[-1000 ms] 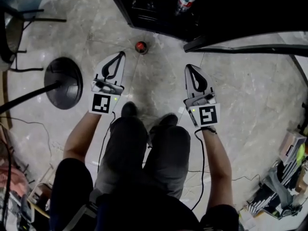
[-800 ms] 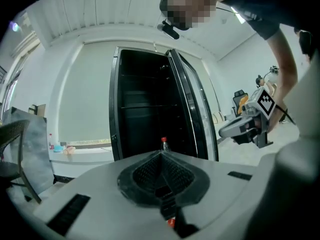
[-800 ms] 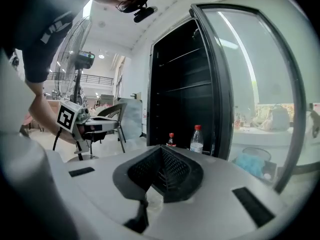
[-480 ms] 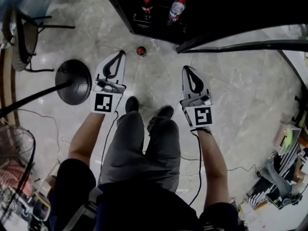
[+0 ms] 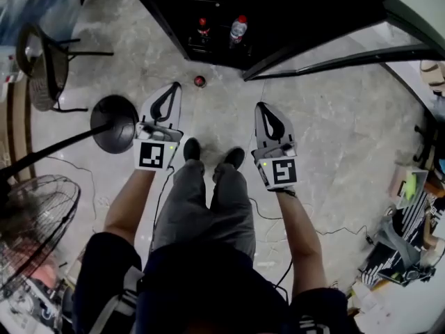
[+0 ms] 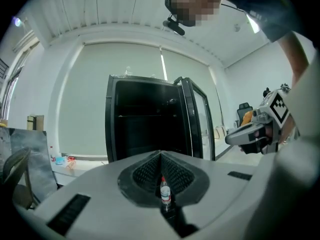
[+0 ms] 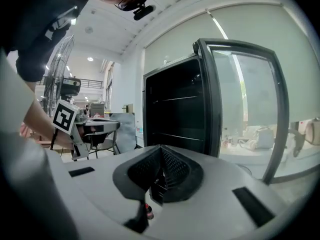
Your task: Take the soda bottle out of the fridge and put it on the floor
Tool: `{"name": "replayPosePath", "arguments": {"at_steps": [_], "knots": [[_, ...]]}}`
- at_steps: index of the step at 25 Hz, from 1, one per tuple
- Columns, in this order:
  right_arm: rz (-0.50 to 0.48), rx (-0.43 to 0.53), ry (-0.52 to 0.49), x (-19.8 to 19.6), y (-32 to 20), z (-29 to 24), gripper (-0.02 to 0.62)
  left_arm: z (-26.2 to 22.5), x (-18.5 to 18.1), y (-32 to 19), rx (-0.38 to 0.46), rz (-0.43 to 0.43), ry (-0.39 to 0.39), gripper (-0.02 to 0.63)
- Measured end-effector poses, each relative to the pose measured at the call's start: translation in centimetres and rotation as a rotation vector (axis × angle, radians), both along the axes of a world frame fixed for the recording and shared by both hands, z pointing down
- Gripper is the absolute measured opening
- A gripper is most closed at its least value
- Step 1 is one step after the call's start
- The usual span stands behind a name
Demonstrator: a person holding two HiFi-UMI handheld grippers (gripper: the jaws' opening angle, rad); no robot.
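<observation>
A red-capped soda bottle (image 5: pixel 199 81) stands on the marble floor in front of the open black fridge (image 5: pixel 167 19). On the fridge's bottom shelf stand another red-capped dark bottle (image 5: pixel 202 28) and a clear water bottle (image 5: pixel 238 28). My left gripper (image 5: pixel 175 85) is shut and empty, held high, just left of the floor bottle in the head view. My right gripper (image 5: pixel 259 106) is also shut and empty, further right. In the left gripper view the water bottle (image 6: pixel 165 194) shows past the closed jaws. In the right gripper view a small dark bottle (image 7: pixel 148 211) shows low.
The fridge door (image 5: pixel 334 58) stands open to the right. A round fan base (image 5: pixel 115 122) with its pole lies left of my left gripper, the fan cage (image 5: pixel 35 214) lower left, a chair (image 5: pixel 45 61) beyond. Clutter (image 5: pixel 410 214) lines the right edge. Cables trail by the person's feet.
Both grippers have risen together, still shut and empty. The head camera has risen too, so the floor, the bottle and the fridge look smaller and more of the room shows.
</observation>
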State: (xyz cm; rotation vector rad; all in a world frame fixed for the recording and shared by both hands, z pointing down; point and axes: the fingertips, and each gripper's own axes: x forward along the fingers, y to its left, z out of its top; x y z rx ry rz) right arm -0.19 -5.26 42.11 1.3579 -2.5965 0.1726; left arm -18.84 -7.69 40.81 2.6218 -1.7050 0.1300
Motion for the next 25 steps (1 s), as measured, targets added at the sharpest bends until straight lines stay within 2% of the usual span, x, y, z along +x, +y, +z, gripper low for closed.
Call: {"name": "replayPosePath", "arguments": {"at_steps": [8,14,25], "knots": [[0.054,0.022,-0.025,1.4,0.7,-9.2,0.02,-8.7,1.2,1.1,-0.011,-0.006,0.014,0.024],[0.094,0.015,-0.043,3.2,0.3,-15.5,0.019,-14.5,3.5,0.7,-0.032,0.012,0.024,0.023],[0.165,0.065,-0.051,6.8,1.7,-25.1,0.019,-23.2,5.8,1.8,-0.001,0.029,0.021,0.024]]}}
